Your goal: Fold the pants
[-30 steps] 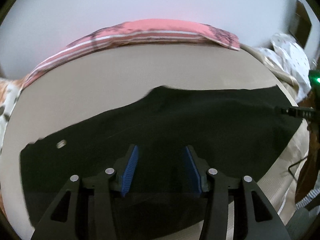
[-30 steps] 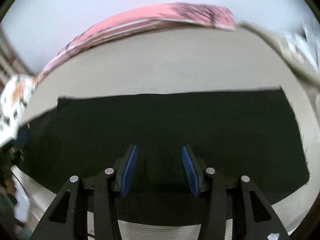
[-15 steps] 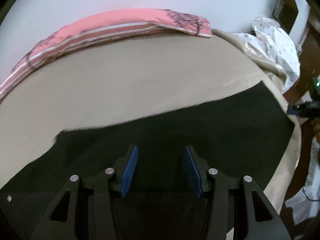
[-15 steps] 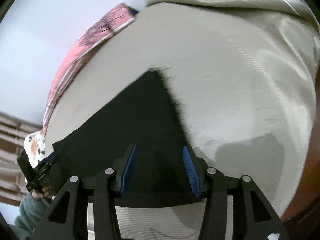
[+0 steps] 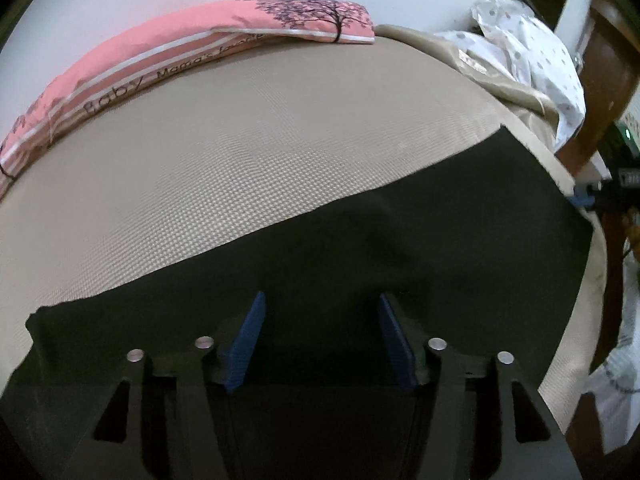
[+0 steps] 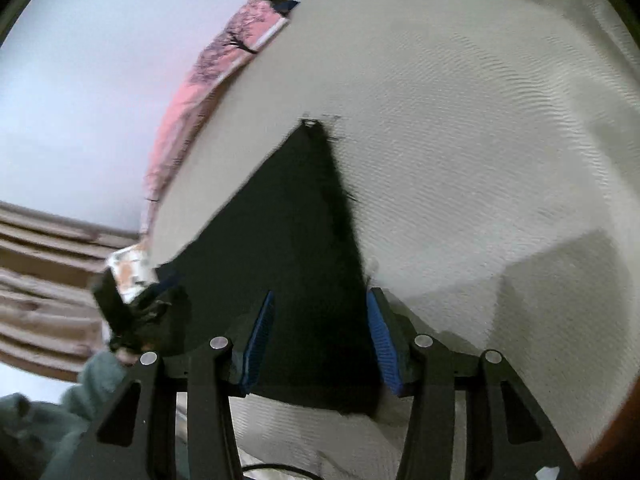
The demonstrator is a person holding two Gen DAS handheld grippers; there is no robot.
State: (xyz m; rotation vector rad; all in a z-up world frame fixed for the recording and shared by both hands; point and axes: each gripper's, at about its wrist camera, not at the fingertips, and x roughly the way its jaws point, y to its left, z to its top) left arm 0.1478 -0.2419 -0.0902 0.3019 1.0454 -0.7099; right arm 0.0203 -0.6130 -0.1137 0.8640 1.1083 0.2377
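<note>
We have the black pants (image 5: 400,264) lying flat on the bed (image 5: 240,152), spread along the near side of the mattress, w/ the far edge running diagonal in the left wrist view. The pink pillow (image 5: 192,52) sits at the far edge of the bed, well apart from the cloth.

Left claw (image 5: 320,340): the jaws stand wide apart, blue pads (image 5: 250,344) on each side, nothing between them. It hovers over the pants near their near edge; we cannot tell if it touches the fabric.

Right claw (image 6: 318,340): also wide apart, holding nothing. It sits over one end of the pants (image 6: 296,248), where the cloth narrows to a frayed corner. The right pad (image 6: 382,344) is just beside the side edge of the fabric. In this view we also see the left claw (image 6: 132,316) at the other end, blurred.

What can go wrong from here, in our judgement:
- The fabric is black on dark claws, so the edge is hard to read; we may close beside the cloth and get nothing.
- If we pinch too deep we take only 1 layer, or also the bed cover under it, and the fold pulls the cover up.
- If the 2 claws grab at different depth, the fold comes out skewed, edges not aligned.
- The pants lie close to the bed side; a strong pull may drag them off.
</note>
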